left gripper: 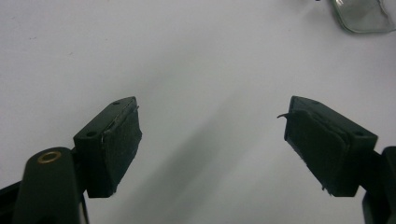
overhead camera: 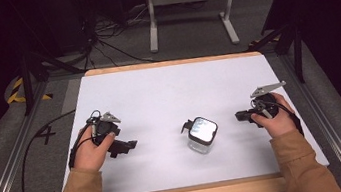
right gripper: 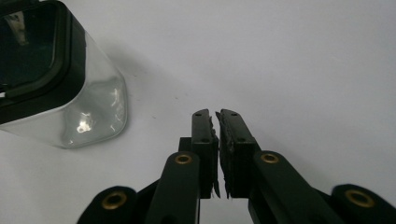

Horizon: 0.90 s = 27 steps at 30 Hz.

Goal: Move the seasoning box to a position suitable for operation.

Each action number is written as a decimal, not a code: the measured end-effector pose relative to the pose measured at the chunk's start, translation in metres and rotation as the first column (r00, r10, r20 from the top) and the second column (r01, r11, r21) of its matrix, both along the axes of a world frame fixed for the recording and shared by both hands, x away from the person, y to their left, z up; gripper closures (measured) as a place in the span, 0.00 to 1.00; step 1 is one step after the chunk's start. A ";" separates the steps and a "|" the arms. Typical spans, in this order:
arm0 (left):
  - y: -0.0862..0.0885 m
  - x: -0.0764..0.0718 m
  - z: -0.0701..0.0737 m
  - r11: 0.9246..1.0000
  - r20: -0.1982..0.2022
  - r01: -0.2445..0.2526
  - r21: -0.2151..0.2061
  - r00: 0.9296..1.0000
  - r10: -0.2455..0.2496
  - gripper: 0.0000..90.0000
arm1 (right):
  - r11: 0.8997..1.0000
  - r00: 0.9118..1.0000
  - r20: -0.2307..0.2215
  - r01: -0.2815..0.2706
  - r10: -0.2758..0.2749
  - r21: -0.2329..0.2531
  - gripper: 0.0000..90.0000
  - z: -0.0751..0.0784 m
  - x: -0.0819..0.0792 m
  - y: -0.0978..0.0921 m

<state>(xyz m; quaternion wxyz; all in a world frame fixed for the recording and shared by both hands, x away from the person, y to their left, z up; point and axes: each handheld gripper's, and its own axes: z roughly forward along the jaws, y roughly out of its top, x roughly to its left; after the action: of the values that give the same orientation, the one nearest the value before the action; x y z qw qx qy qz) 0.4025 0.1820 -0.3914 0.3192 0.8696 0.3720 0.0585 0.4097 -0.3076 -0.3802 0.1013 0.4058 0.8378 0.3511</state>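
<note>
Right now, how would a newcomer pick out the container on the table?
On the white table, look near the front edge, between the person's two hands. There stands a small clear square jar with a black-rimmed lid, nothing else resting on the table beside it.

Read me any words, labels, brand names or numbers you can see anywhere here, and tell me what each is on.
None can be read.
The clear jar with its black-rimmed lid shows glare, no label.
The left tongs and right tongs show screws and rivets, no markings.
The white table is blank.
</note>
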 end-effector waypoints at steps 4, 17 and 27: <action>0.000 -0.002 0.003 1.000 0.005 0.002 -0.007 1.000 -0.002 0.21 | 1.000 0.999 0.024 -0.022 0.022 0.014 0.98 0.003 -0.002 0.004; -0.008 -0.006 0.007 0.998 0.016 0.059 -0.019 0.998 -0.059 0.21 | 0.983 0.980 0.105 -0.177 0.171 0.052 1.00 -0.003 -0.002 0.031; -0.013 -0.007 0.007 0.995 0.007 0.099 -0.009 0.995 -0.099 0.21 | 0.958 0.954 0.116 -0.284 0.277 0.049 1.00 -0.022 0.002 0.050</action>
<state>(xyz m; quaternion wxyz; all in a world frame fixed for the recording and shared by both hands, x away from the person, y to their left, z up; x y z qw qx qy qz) 0.3956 0.1691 -0.3843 0.3269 0.8854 0.3276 0.0438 0.4118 -0.2577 -0.4019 0.0824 0.2663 0.8681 0.4107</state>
